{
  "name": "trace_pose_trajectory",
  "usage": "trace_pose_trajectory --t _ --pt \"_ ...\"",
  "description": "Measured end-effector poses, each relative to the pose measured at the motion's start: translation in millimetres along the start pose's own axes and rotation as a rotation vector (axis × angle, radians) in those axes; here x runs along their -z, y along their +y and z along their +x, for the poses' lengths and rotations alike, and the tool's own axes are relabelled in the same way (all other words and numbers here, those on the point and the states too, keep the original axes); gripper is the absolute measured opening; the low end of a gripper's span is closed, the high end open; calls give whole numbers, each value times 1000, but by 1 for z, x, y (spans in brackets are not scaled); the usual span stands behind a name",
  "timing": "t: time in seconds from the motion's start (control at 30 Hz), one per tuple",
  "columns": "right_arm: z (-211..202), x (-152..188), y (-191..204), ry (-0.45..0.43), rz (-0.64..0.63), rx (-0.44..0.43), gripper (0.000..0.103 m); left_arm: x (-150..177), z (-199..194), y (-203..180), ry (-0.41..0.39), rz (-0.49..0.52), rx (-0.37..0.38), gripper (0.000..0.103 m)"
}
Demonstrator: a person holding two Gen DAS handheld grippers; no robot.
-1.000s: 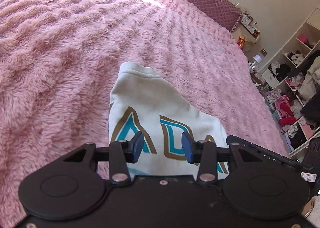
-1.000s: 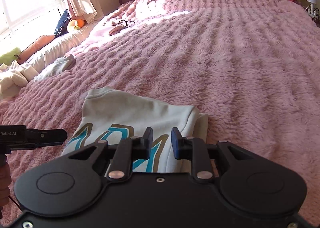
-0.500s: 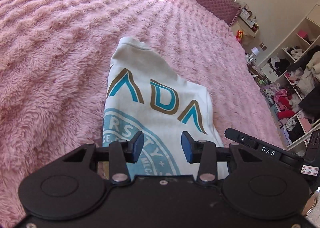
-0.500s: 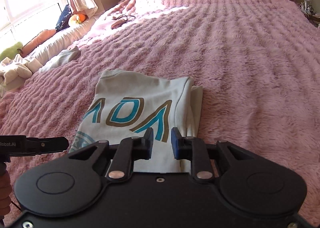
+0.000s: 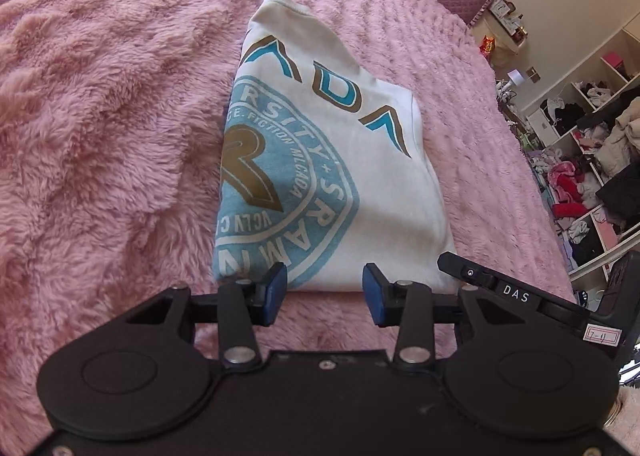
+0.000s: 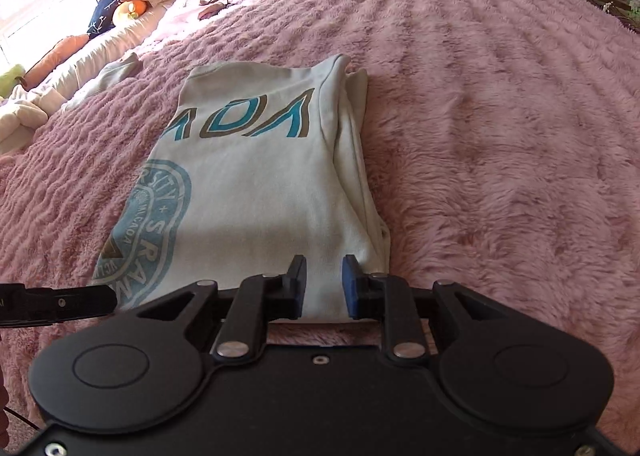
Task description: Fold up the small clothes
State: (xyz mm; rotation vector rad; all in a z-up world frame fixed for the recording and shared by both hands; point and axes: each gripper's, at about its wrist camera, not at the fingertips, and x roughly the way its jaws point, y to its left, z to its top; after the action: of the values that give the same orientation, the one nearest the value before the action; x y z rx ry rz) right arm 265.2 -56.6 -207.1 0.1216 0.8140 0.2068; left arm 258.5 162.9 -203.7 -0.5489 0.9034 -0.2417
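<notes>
Nearest in both views are the two sets of tongs, both empty: the left tongs (image 5: 324,292) stand spread with a clear gap between the blue pads, and the right tongs (image 6: 323,282) stand only narrowly apart, pinching nothing. Both have drawn back toward the near edge of the bed since a second ago, when they hung over the lettering in the middle of the garment; now their tips sit just at its near hem, and the whole printed front has come into sight. Just beyond them the white sweatshirt (image 5: 336,159) lies flat on the pink fluffy blanket (image 5: 100,115), already narrowed to a long strip, with its sides tucked in and a layered edge showing along its right side in the right view. The shirt itself has not shifted. This likely sets up taking the near hem to fold it away toward the collar. Farther off, a heap of other clothes (image 6: 24,111) waits at the far left.
</notes>
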Motion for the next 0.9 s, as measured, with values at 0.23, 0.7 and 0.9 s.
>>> trace_pose_trajectory --t 0.23,0.7,0.9 --pt "2 15 6 1 -80 85 20 -4 -5 10 -63 -44 -4 41" --pt "-3 -28 26 -76 -66 26 31 -53 12 -17 -103 57 22 44" --pt "39 -34 27 -15 -57 58 31 -63 61 -1 -22 42 -44 44"
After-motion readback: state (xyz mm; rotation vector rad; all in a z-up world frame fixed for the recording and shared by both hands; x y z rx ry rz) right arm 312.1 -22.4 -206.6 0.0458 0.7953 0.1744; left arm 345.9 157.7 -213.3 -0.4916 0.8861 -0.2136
